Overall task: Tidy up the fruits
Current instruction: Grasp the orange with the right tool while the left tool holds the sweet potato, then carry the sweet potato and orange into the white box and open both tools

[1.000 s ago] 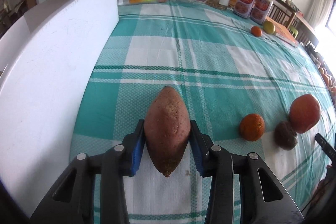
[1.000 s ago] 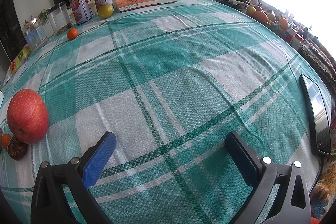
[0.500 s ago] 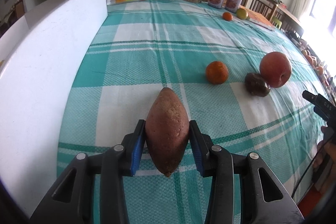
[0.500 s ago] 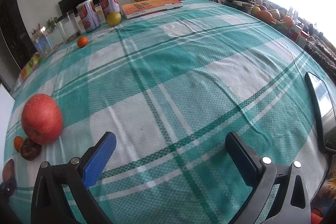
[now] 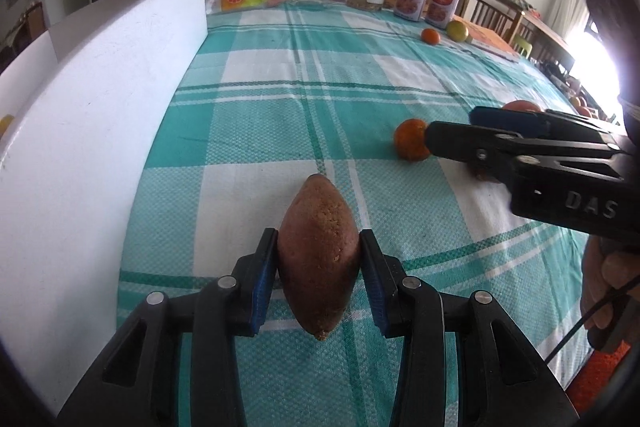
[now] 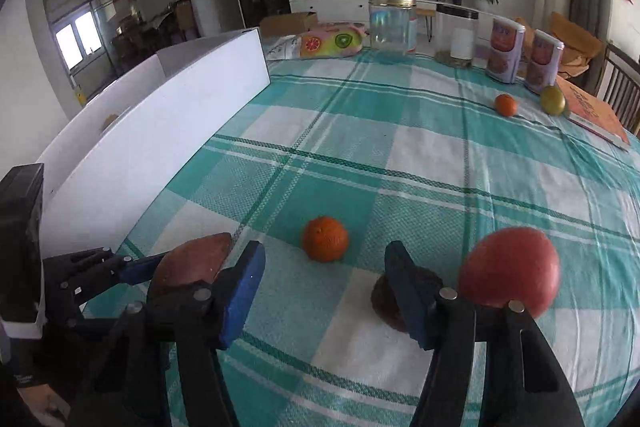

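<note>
Since 1 s ago your right gripper (image 6: pixel 324 291) swung over to the orange (image 6: pixel 325 239), jaws spread, nothing gripped; left gripper (image 5: pixel 319 279) pinches the sweet potato (image 5: pixel 319 259) beside the white box (image 5: pixel 100 115). Orange looks next.

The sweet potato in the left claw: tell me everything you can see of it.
The sweet potato is spindle-shaped, reddish-brown, with matte, slightly rough skin and a pale speckled patch on top. Both ends taper; the near tip points back at the camera, the far tip forward over the checked tablecloth. The left claw is shut on its middle, blue pads pressing both sides. It appears lifted off the cloth. Nothing else touches it.
</note>
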Demonstrator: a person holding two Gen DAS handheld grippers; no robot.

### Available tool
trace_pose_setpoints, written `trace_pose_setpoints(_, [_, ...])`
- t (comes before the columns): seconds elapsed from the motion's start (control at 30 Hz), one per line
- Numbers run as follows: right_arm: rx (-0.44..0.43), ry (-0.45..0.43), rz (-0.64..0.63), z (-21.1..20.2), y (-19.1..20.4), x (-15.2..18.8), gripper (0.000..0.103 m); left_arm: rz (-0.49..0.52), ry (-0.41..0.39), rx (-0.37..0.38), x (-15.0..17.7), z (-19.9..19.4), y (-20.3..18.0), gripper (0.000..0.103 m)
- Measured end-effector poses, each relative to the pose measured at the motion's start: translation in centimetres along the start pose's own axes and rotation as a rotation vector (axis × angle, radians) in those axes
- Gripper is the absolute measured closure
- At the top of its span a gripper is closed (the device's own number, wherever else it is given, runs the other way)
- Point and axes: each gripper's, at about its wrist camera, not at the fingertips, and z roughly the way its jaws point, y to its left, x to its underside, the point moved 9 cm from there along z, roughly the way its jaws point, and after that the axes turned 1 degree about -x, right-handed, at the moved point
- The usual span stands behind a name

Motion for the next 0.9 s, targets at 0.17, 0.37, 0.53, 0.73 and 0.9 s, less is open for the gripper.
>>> trace_pose_setpoints(0.17, [0.041, 0.149, -0.049, 4.2, -0.1, 0.9, 0.07, -0.014, 0.004, 0.013, 0.5, -0.6, 0.3, 0.062])
trace_pose_setpoints(0.37, [-0.025, 0.081, 0.064, 0.2, -0.2, 1.5, 0.073, -0.036, -0.022, 0.071, 0.5, -3.1, -0.4, 0.062])
trace_pose_setpoints(0.53, [-0.121, 0.022, 0.175, -3.7, 0.3, 1.5, 0.073, -0.026, -0.049, 0.15, 0.3, -6.9, -1.9, 0.062])
trace_pose_setpoints(0.73, [-0.207, -0.037, 0.17, -6.9, 4.3, -0.8, 0.073, -0.058, -0.131, 0.25, -2.1, -13.9, -1.7, 0.062])
trace_pose_setpoints(0.9, [-0.304, -0.083, 0.111, -9.2, 10.5, -4.0, 0.073, -0.118, -0.233, 0.214, -3.9, -19.7, 3.2, 0.062])
